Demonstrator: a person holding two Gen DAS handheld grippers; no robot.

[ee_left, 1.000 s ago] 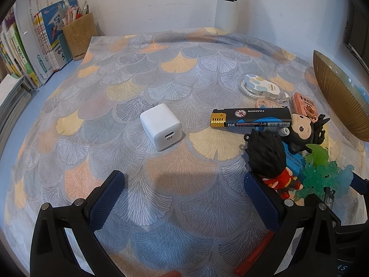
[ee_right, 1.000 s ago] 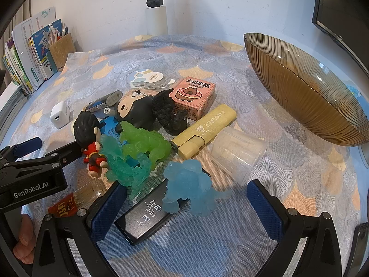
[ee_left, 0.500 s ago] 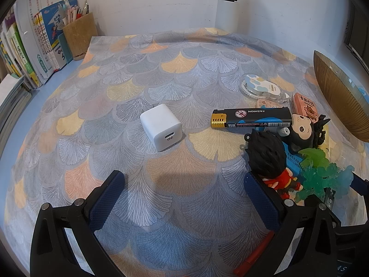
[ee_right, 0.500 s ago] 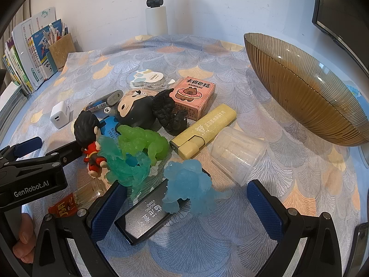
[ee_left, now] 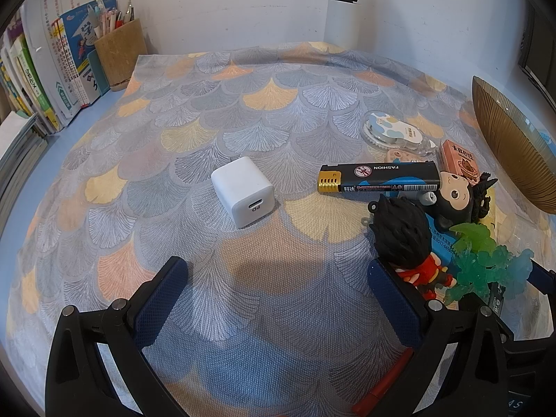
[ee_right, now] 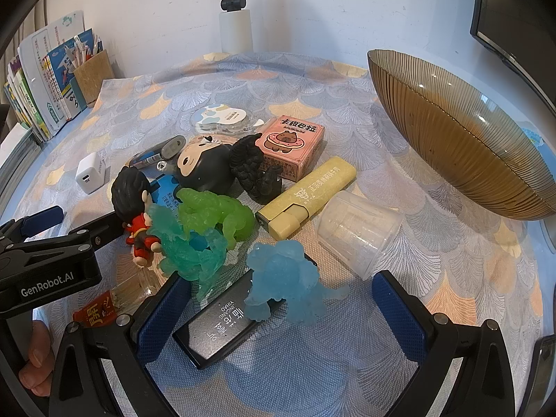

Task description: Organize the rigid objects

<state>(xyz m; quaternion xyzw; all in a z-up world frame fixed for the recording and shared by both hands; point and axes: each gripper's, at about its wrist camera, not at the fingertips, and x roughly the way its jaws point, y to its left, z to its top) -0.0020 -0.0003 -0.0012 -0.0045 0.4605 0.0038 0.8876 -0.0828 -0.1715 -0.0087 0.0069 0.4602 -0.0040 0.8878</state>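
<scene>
On the tabletop [ee_right: 451, 260] we see the charger [ee_right: 90, 172] alone at the left, well apart from the bowl [ee_right: 462, 153] at the right. Between them the toys lie crowded: the dinosaur figure [ee_right: 283, 283] stands on a flat case [ee_right: 217, 326], the cup [ee_right: 359, 231] lies just right of it, and the box [ee_right: 290, 144] lies behind the lighter [ee_right: 307, 196].

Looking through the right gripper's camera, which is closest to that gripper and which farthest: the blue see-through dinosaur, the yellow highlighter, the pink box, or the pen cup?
From the right gripper:
1. Blue dinosaur, just ahead between the fingers.
2. Yellow highlighter, farther ahead, mid-cloth.
3. Pink box, behind the highlighter.
4. Pen cup, far back left by the books.
</scene>
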